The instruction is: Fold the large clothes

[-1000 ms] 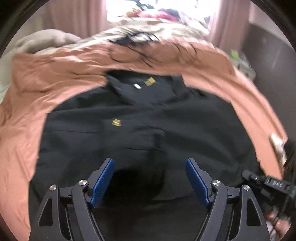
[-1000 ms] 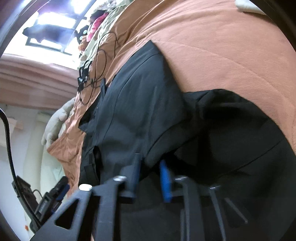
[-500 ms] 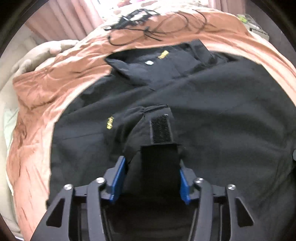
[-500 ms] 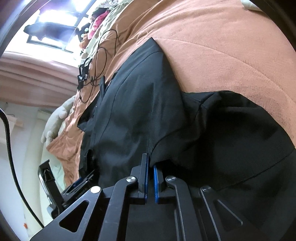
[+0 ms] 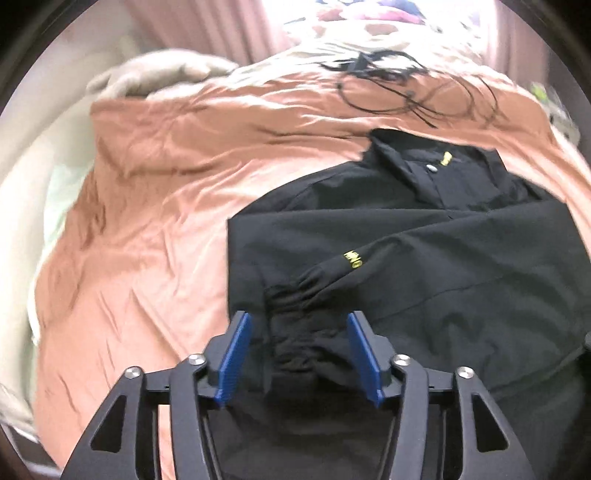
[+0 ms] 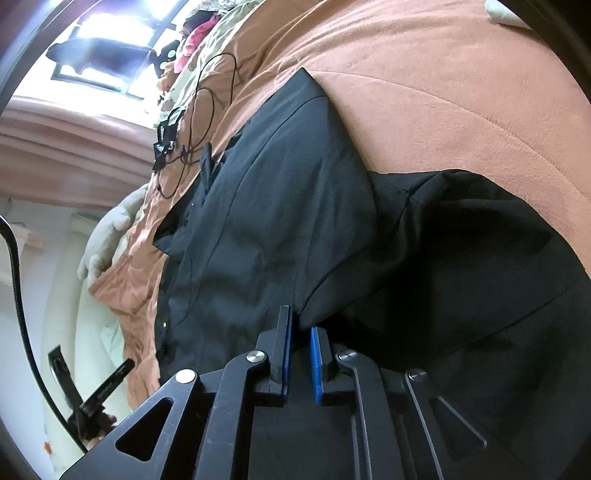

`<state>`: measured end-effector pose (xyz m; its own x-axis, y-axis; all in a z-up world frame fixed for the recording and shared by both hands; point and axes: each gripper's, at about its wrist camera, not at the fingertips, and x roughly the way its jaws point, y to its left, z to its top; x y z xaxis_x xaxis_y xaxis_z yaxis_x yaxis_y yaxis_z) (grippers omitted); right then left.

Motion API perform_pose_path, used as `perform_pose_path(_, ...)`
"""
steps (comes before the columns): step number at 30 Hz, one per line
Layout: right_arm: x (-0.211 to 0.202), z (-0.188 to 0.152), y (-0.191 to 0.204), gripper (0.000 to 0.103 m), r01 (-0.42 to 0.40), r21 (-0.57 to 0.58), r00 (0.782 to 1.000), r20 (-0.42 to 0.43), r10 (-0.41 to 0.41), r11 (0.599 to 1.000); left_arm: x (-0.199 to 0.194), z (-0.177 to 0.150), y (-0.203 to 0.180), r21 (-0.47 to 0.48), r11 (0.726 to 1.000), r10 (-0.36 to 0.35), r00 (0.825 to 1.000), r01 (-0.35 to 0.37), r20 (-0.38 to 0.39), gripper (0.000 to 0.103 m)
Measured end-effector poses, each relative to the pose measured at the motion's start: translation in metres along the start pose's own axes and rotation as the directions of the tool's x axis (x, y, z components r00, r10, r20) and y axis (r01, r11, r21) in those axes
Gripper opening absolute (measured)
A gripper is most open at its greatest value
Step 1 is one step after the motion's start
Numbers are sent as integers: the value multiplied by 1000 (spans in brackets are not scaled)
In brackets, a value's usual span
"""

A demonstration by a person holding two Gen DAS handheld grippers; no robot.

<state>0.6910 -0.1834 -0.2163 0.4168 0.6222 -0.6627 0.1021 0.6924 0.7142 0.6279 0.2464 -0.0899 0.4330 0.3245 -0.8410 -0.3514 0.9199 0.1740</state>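
With the black jacket (image 5: 424, 258) spread on the orange bedspread (image 5: 155, 229), sleeve cuff (image 5: 306, 291) between the left gripper (image 5: 299, 354)'s wide fingers, I'd lay it flat toward three o'clock while the right gripper (image 6: 301, 354), nearly closed, pins the hem.

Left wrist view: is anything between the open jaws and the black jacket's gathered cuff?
Nothing visible. The left gripper hangs open directly over the gathered cuff of the black jacket; the black cable tangle lies far off on the orange bedspread.

Bed: rust-orange cover (image 5: 155, 229), wrinkled, filling mid-frame.
Curtains: pink (image 5: 207, 33), upper left.
Window: bright daylight (image 6: 107, 44), upper left.
Cables: black tangle (image 5: 399, 81), top centre.
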Motion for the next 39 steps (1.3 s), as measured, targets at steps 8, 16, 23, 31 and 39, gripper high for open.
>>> perform_pose_path(8, 6, 1, 1, 8, -24, -24, 1000, 7, 24, 999, 48, -27, 12, -73, 996, -56, 990, 47, -128, 61)
perform_pose_path(16, 21, 1, 6, 5, -3, -65, 1000, 3, 3, 998, 82, -33, 17, -101, 994, -44, 989, 30, -140, 57)
perform_pose_path(23, 11, 1, 7, 26, 1, -34, 1000, -31, -2, 999, 61, -28, 18, -73, 997, 1, 998, -6, -65, 57)
perform_pose_path(31, -28, -5, 31, 68, 36, -69, 999, 29, -34, 997, -7, -40, 47, -133, 983, -120, 992, 124, 39, 69)
perform_pose_path(39, -78, -29, 47, 87, 68, -121, 993, 108, -55, 990, -83, -72, 68, -174, 960, -196, 970, 219, 140, 96)
